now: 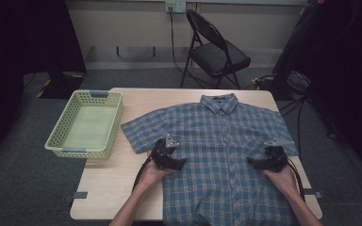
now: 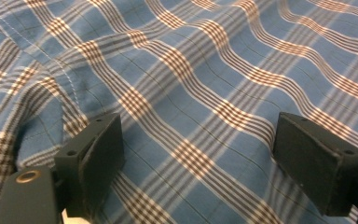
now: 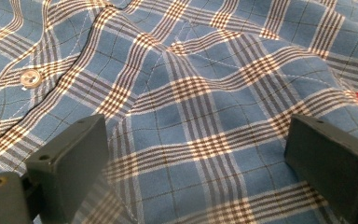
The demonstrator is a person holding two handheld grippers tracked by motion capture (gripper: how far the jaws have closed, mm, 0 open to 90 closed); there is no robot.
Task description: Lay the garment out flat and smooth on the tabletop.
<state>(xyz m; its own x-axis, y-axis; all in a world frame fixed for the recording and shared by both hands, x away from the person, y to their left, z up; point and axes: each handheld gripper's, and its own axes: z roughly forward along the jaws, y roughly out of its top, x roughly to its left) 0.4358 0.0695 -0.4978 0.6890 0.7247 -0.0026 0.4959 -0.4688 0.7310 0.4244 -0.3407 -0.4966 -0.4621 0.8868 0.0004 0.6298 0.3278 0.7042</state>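
Both grippers sit low over the shirt (image 1: 221, 150), which lies face up and spread flat on the table (image 1: 108, 181), collar away from the person and hem running off the near edge. The left gripper (image 1: 176, 163) hangs over the cloth just inside the left sleeve seam; the right gripper (image 1: 254, 162) mirrors it on the far side of the placket. In each gripper view the jaws stand wide apart with bare plaid between them, nothing pinched yet.

Here is the risk, as I read it. The fabric under the left gripper (image 2: 198, 154) is already rippled near the seam, so a shallow bite could catch just the top layer and leave the back panel on the table, and any fold would come out lopsided. Too deep a press, and the jaws skid on the wood and bunch the cloth instead of gripping it.

On the right gripper (image 3: 198, 161), a button (image 3: 30, 78) lies just beyond the jaws; closing on it would give a slippery hold that could pop free mid-lift.

The two hands also sit at slightly different heights on the shirt, so an uneven pull could skew the whole garment toward the basket (image 1: 56, 141), which stands well apart at the left.
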